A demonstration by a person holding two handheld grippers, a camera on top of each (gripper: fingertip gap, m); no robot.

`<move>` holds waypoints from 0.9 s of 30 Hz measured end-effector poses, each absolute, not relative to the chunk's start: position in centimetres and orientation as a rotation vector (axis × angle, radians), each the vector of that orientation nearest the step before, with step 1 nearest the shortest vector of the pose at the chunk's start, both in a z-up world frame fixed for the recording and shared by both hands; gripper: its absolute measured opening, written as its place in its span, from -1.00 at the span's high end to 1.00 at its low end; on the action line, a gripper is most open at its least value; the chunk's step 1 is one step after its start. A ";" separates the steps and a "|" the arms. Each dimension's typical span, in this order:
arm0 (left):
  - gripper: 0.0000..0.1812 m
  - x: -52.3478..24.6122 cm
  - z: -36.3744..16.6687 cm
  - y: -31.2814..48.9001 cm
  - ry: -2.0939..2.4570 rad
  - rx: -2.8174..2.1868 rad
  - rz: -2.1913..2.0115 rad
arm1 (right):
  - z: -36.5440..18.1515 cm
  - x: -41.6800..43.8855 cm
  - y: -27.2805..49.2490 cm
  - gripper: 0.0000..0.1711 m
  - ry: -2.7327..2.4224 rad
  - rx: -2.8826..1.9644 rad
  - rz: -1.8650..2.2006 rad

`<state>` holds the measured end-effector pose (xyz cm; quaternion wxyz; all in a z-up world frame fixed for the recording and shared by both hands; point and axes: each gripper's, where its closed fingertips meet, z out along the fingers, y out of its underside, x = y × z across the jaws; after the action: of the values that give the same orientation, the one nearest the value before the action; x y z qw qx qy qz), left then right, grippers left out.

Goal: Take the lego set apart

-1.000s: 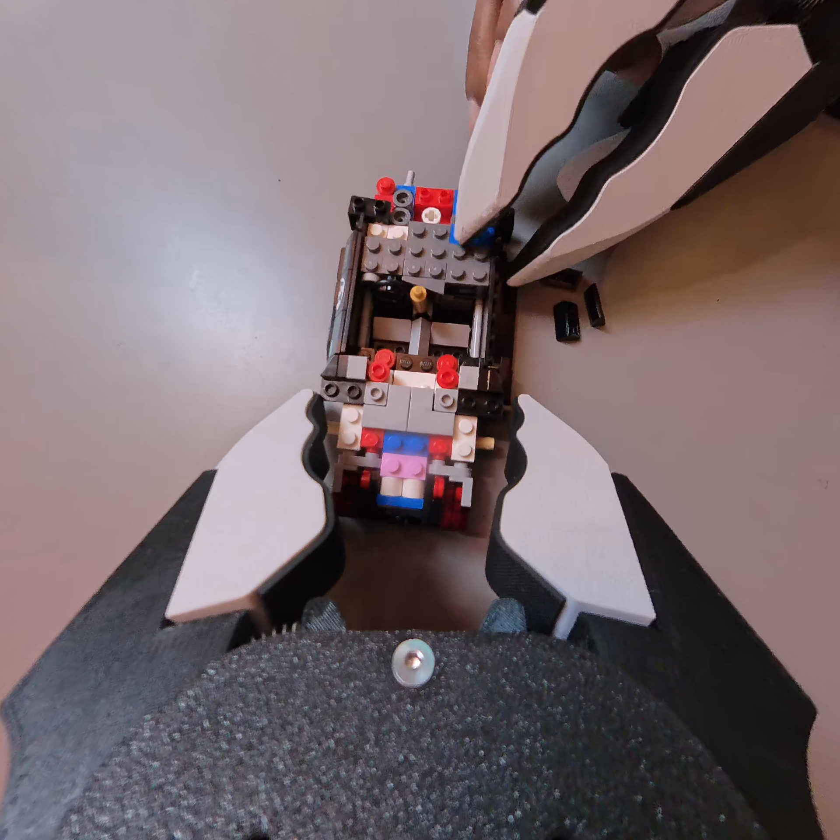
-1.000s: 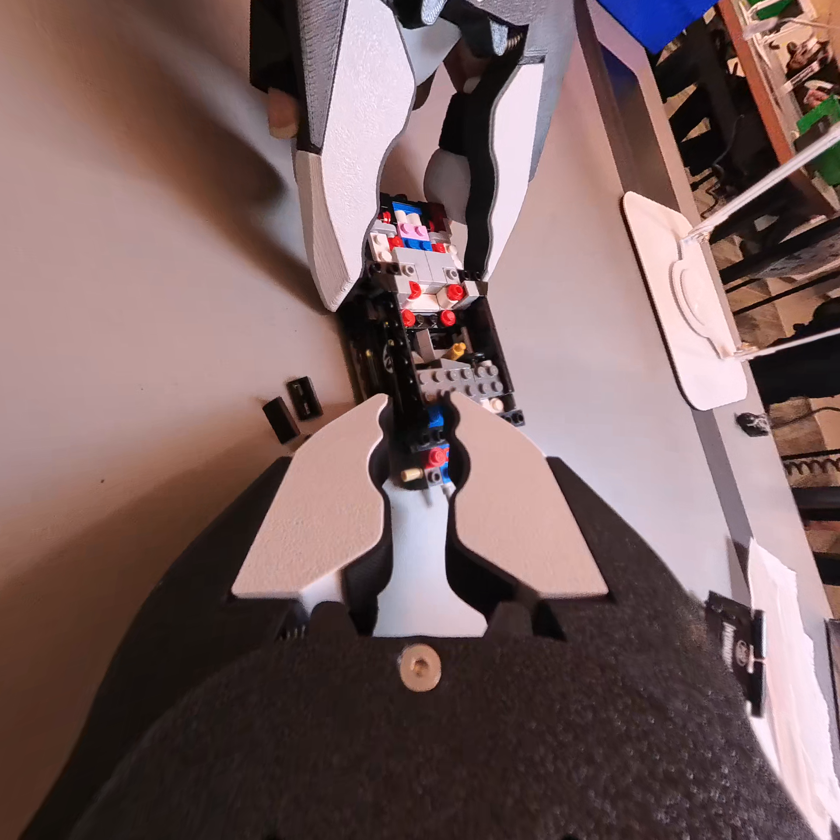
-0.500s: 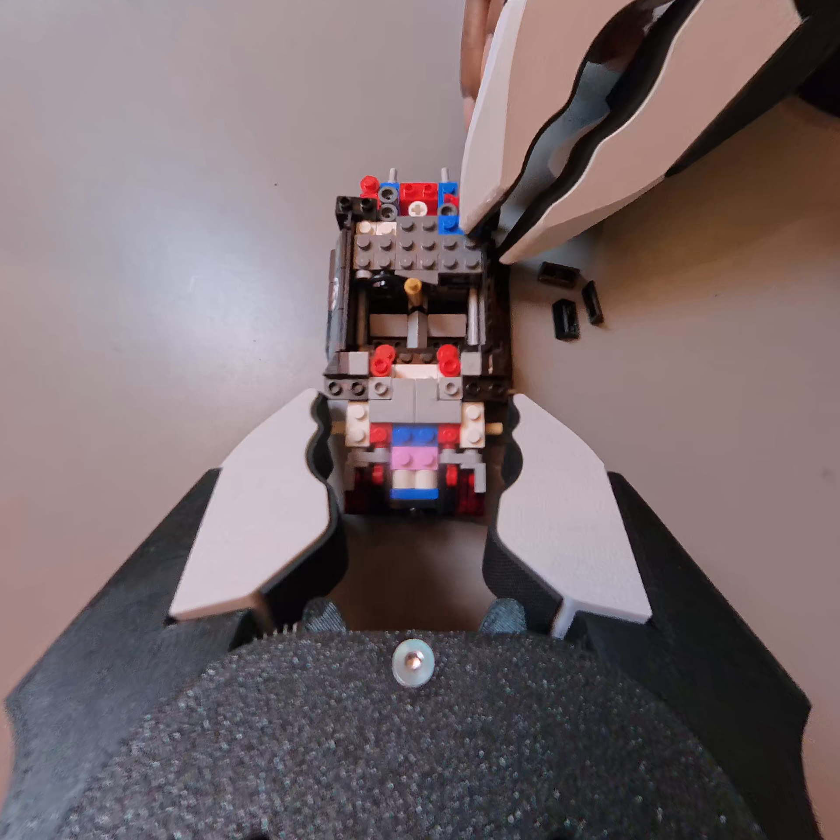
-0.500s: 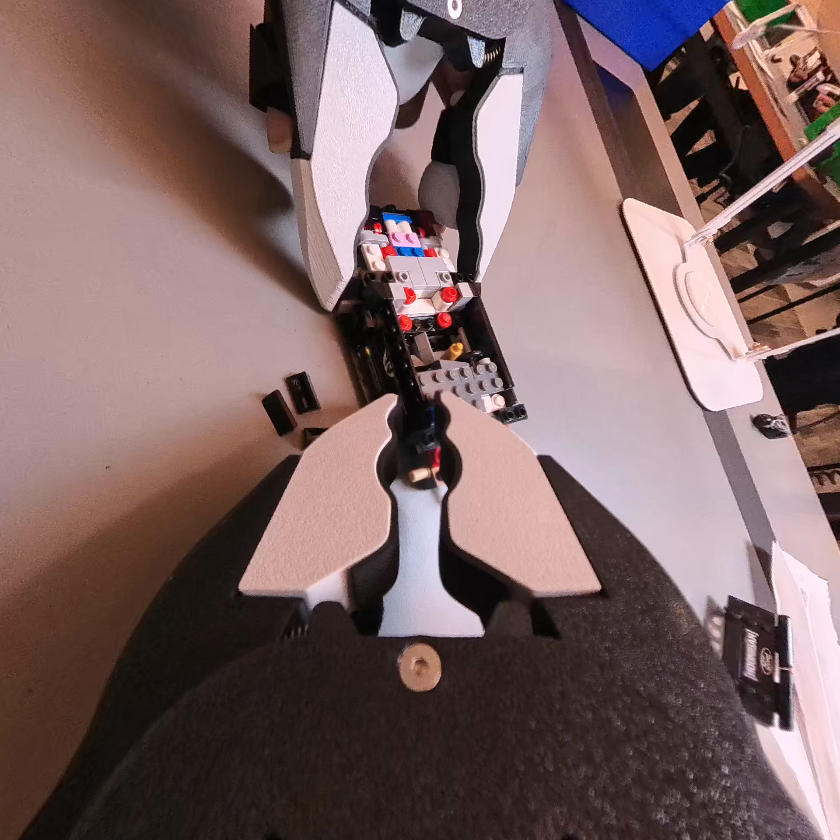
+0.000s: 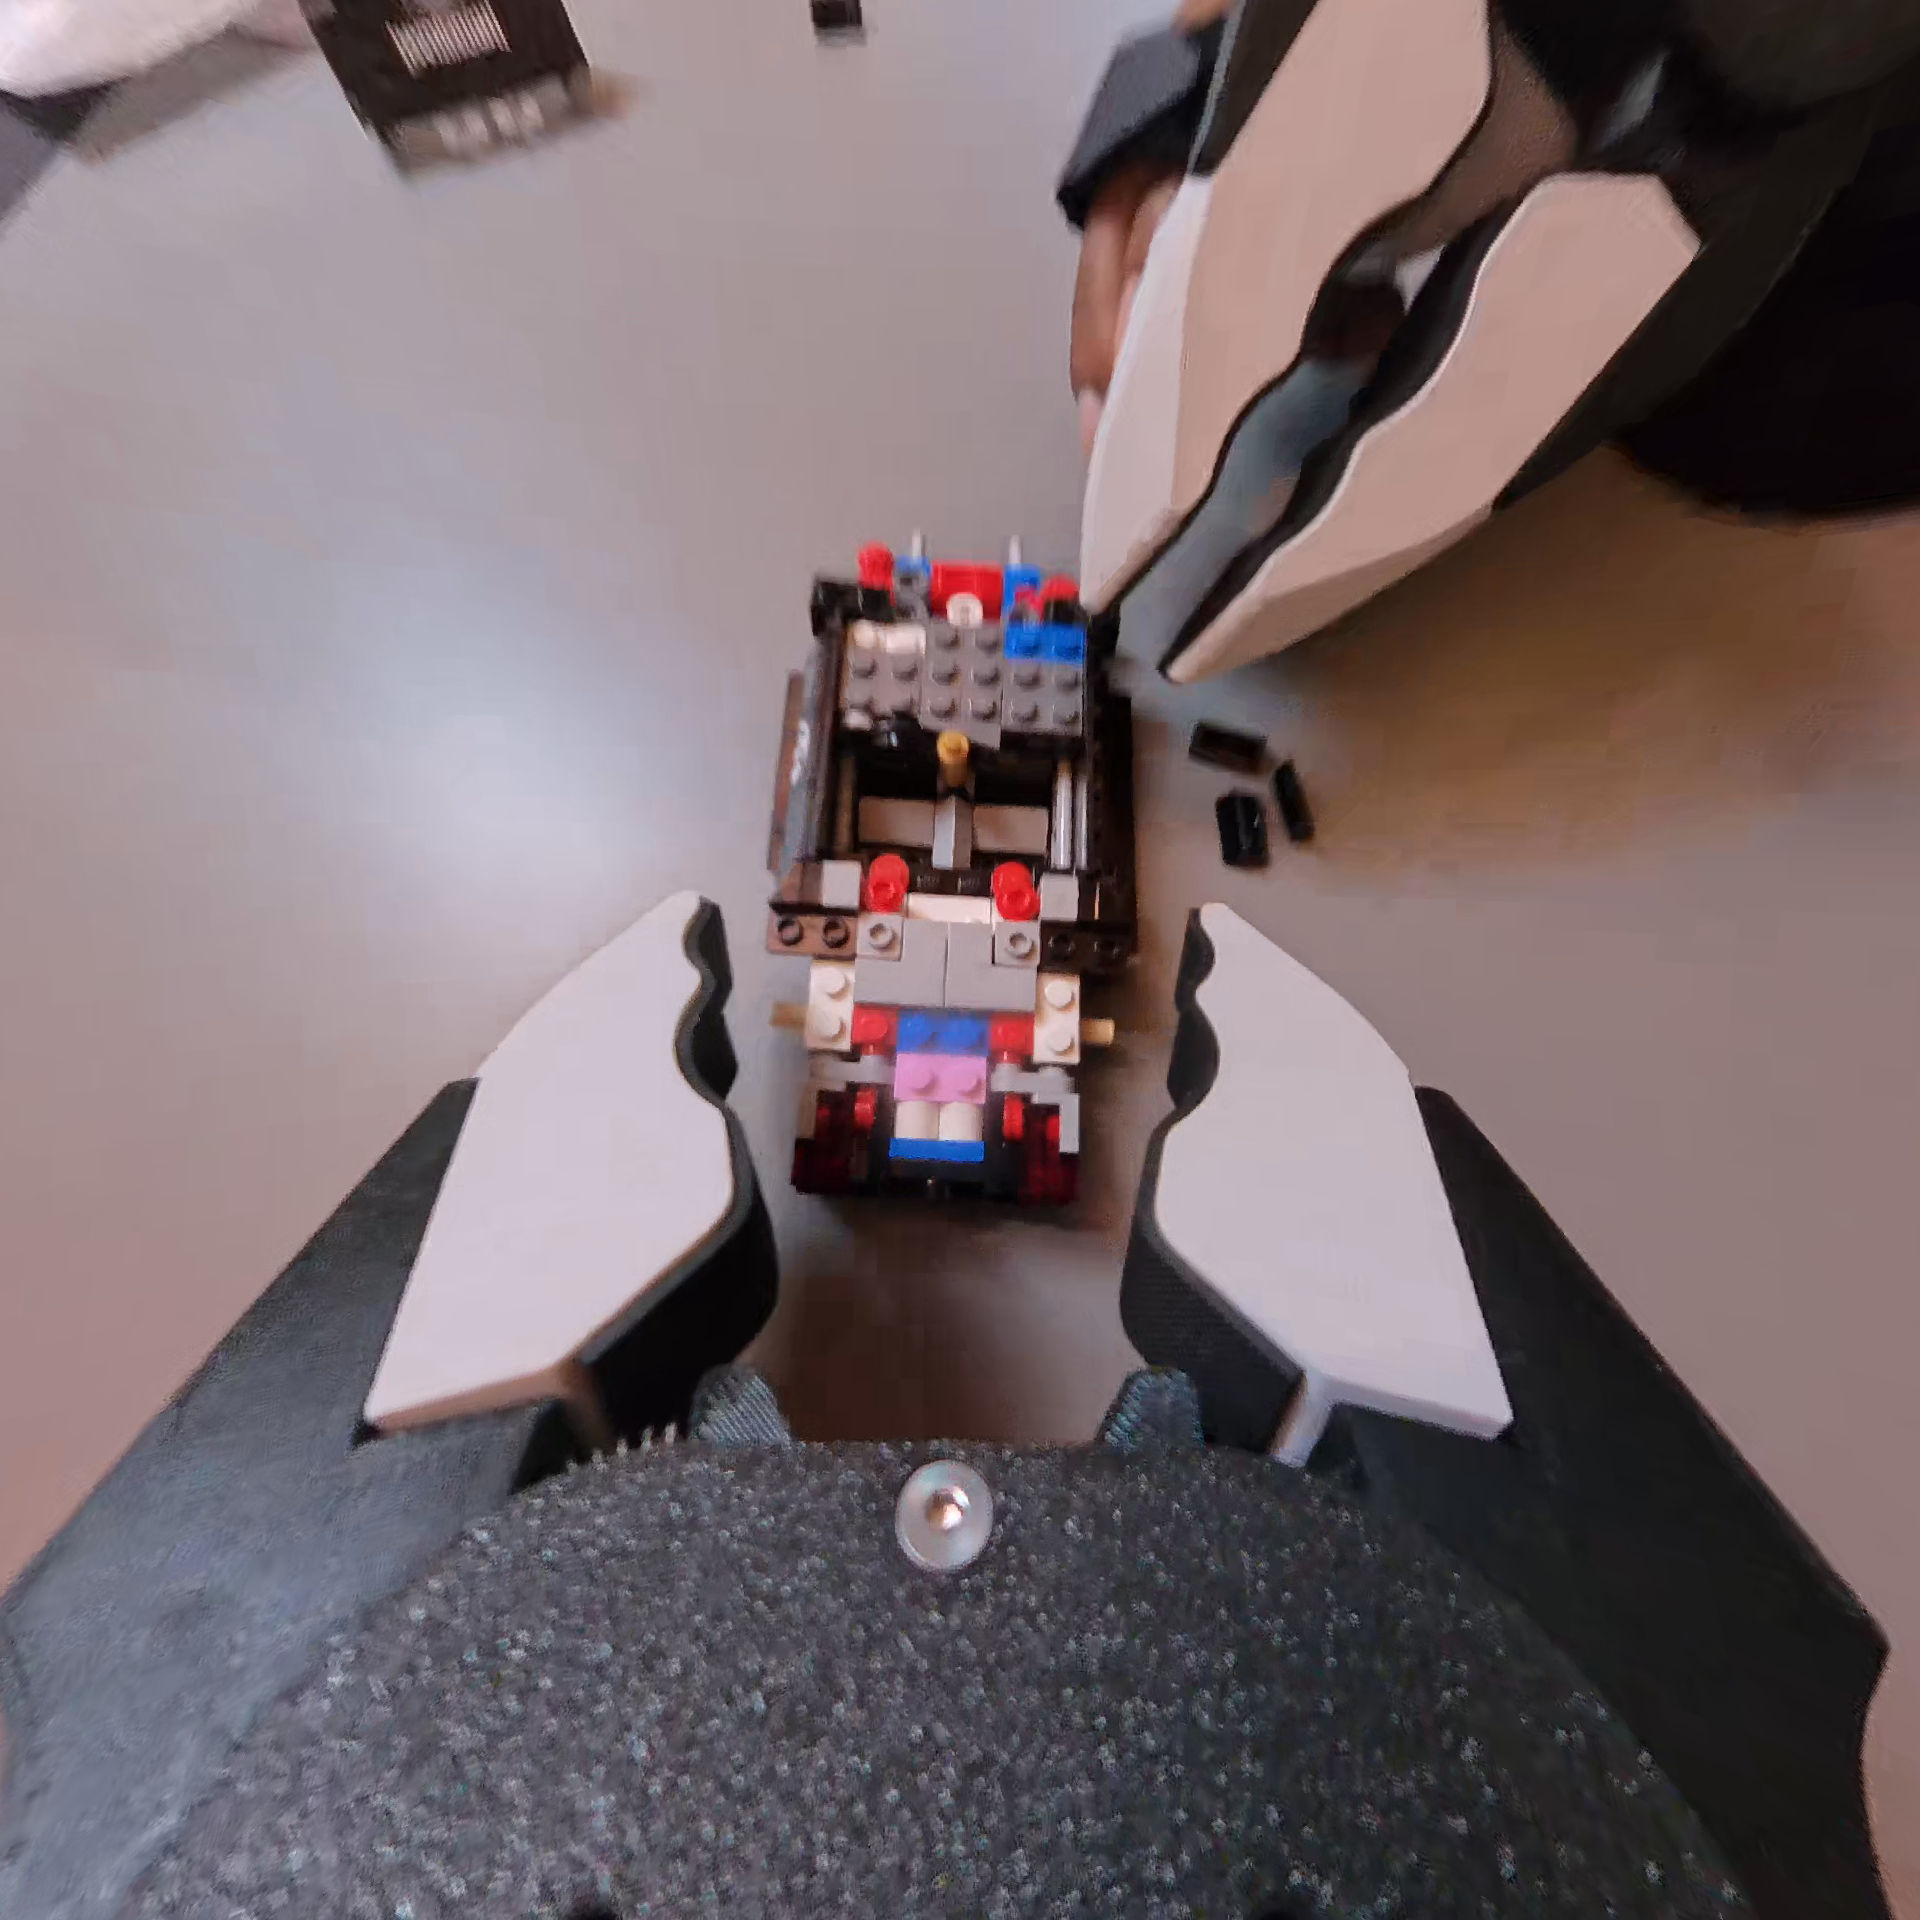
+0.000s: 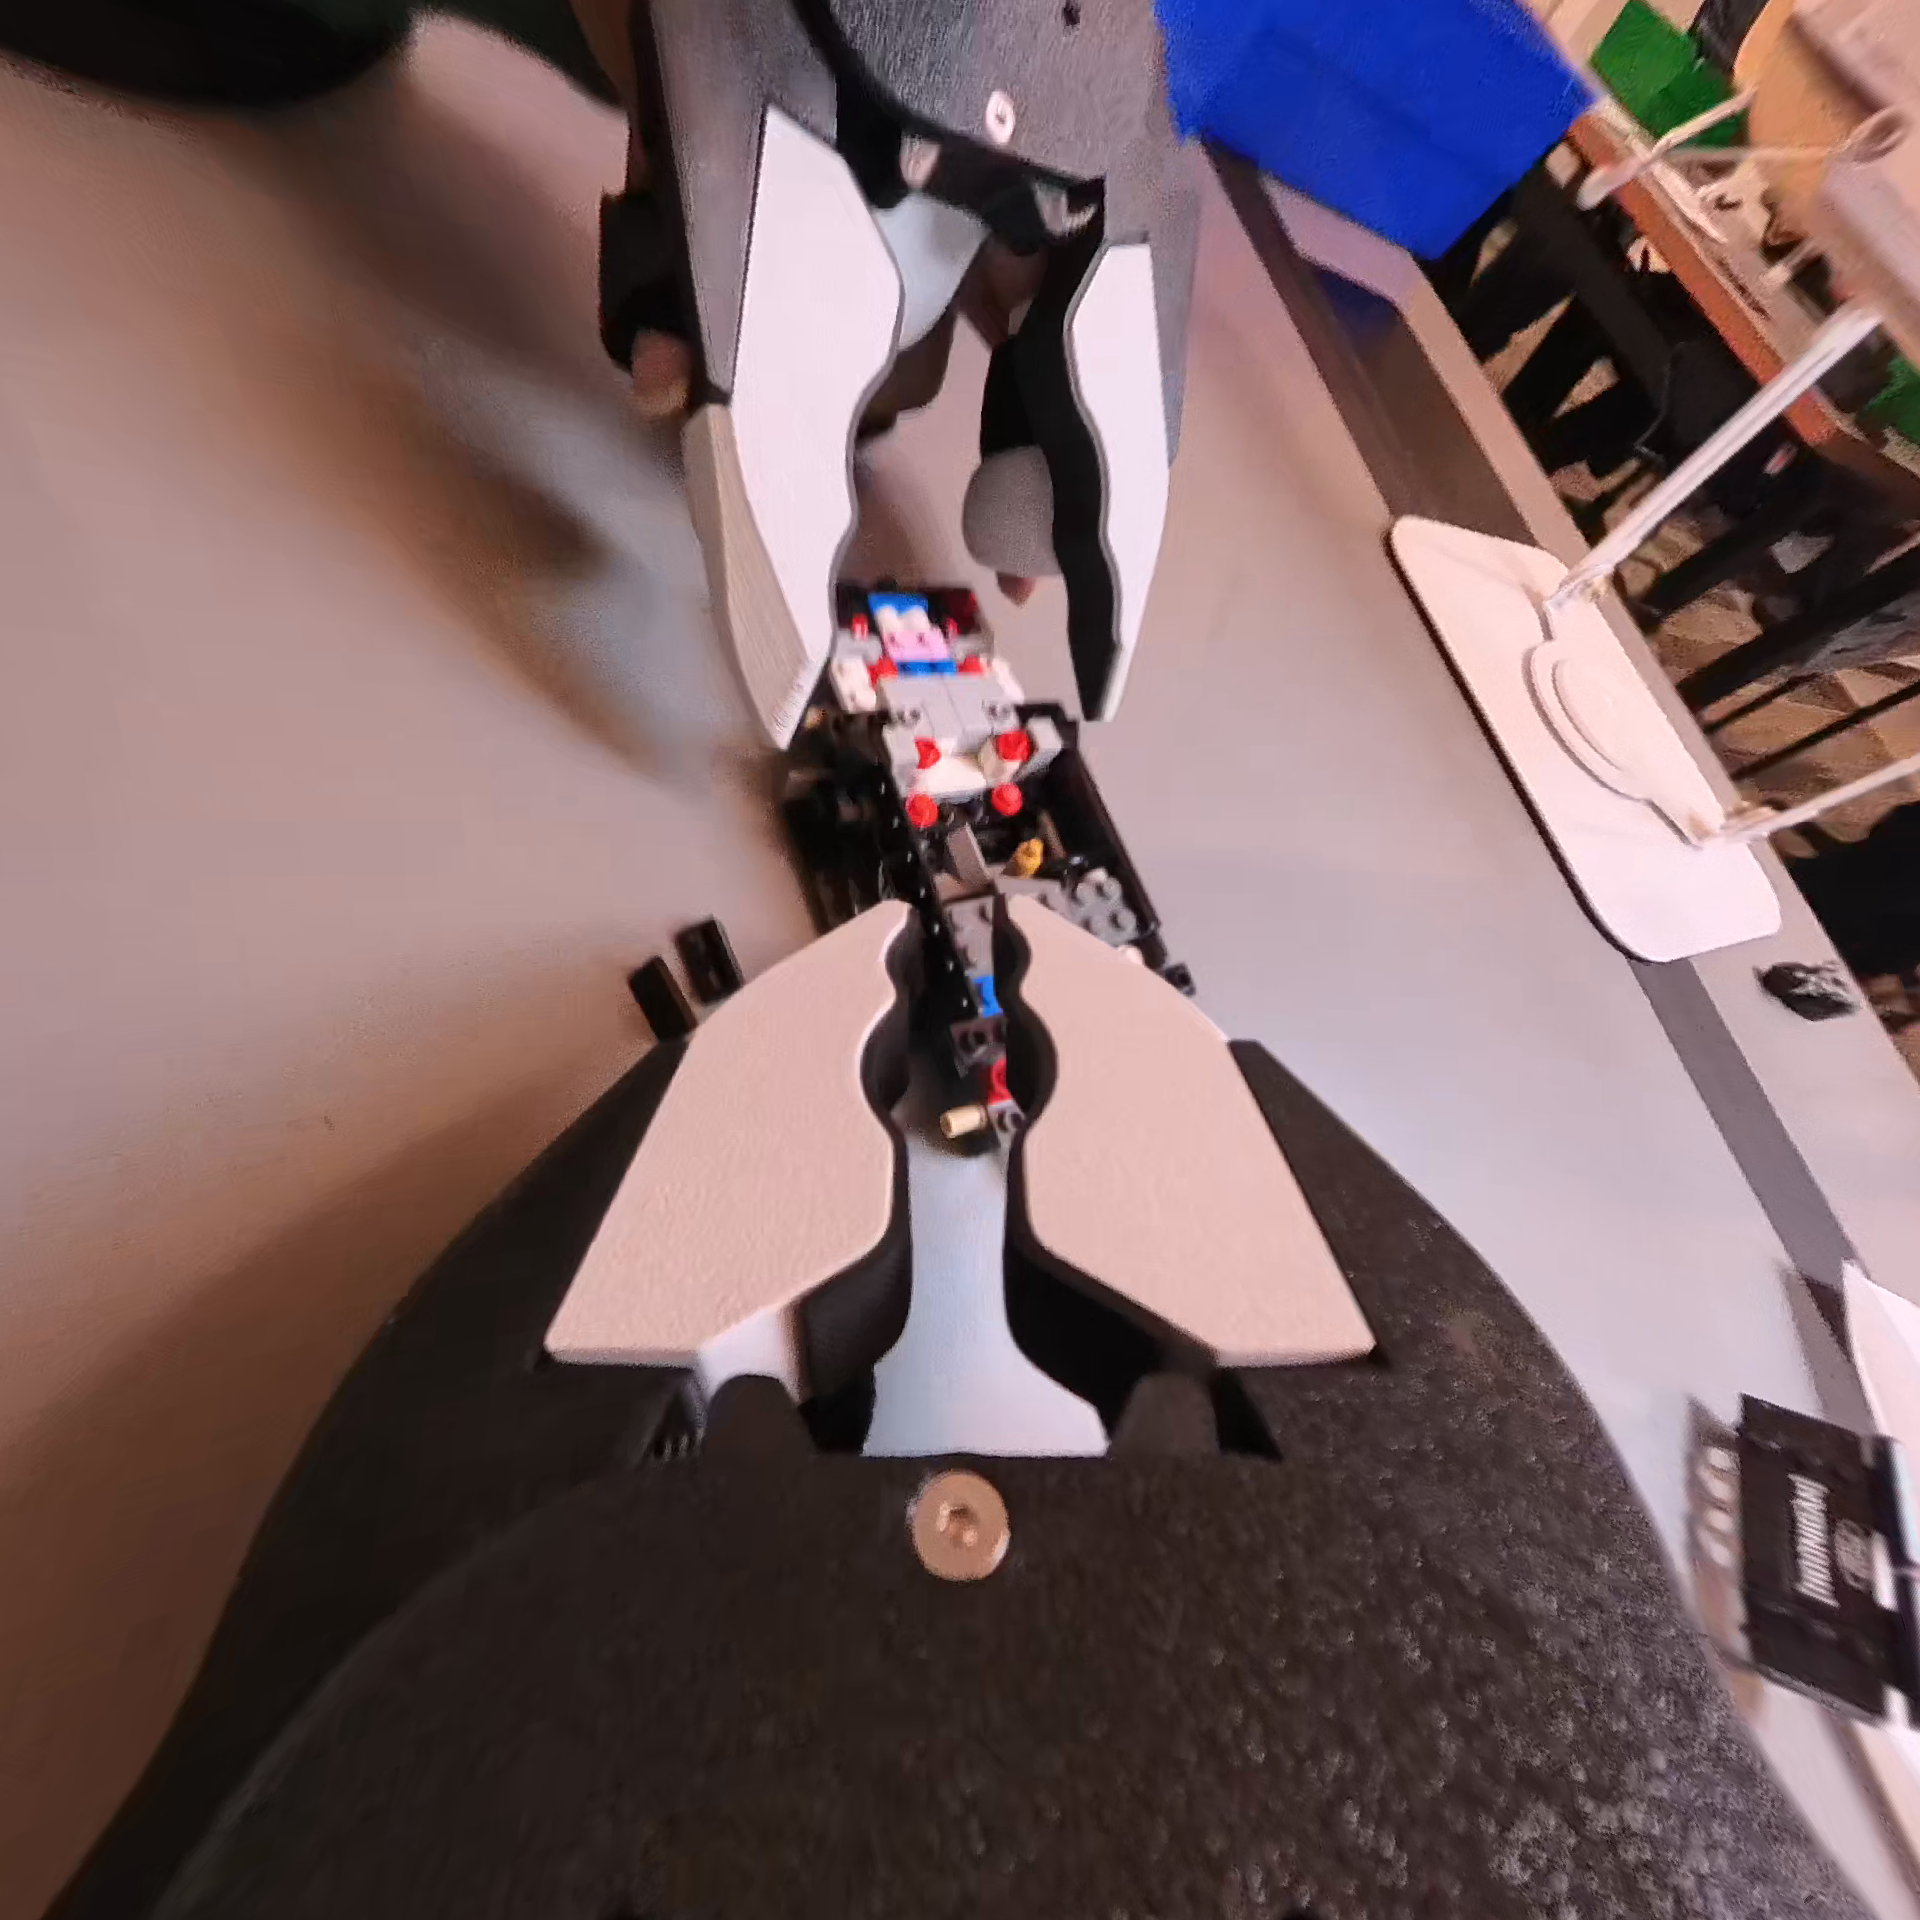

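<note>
A grey tabletop [image 5: 364,623] carries the lego set [image 5: 951,883]. Ahead of the left hand-held gripper [image 5: 951,997], its fingers now spread clear of the set's near end, which they flanked closely half a second ago.

The right hand-held gripper [image 6: 956,971] is clamped on the set's black side rail; a steady pull with the set braced should free it.

One lego set [image 5: 951,883] sits on the table. Just beside it lie three loose black pieces [image 5: 1252,795]. Two grippers flank it, one at each end.
</note>
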<state>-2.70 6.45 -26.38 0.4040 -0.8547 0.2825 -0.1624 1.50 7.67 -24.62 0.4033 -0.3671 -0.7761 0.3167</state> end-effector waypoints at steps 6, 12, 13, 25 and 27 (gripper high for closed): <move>0.33 -5.4 -19.4 8.2 0.430 -1.838 -0.423 | -21.7 0.8 9.4 0.63 -1.746 -0.989 0.874; 0.98 -9.3 -15.4 8.1 0.285 -1.590 -0.214 | -20.6 0.5 11.2 0.63 -1.623 -1.062 0.859; 1.00 -9.8 -15.2 8.1 0.274 -1.575 -0.173 | -20.5 0.6 11.3 0.68 -1.617 -1.072 0.862; 1.00 -14.0 -13.8 7.6 0.099 -1.505 0.059 | -20.2 0.4 13.9 1.00 -1.481 -1.083 0.790; 1.00 -14.6 -13.9 7.6 0.075 -1.515 0.075 | -20.2 0.3 14.4 1.00 -1.464 -1.100 0.783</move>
<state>-14.64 7.56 -13.90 0.7253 -0.6867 0.0340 0.0342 0.31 14.39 -20.21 0.5437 -0.4636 -0.6170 0.3297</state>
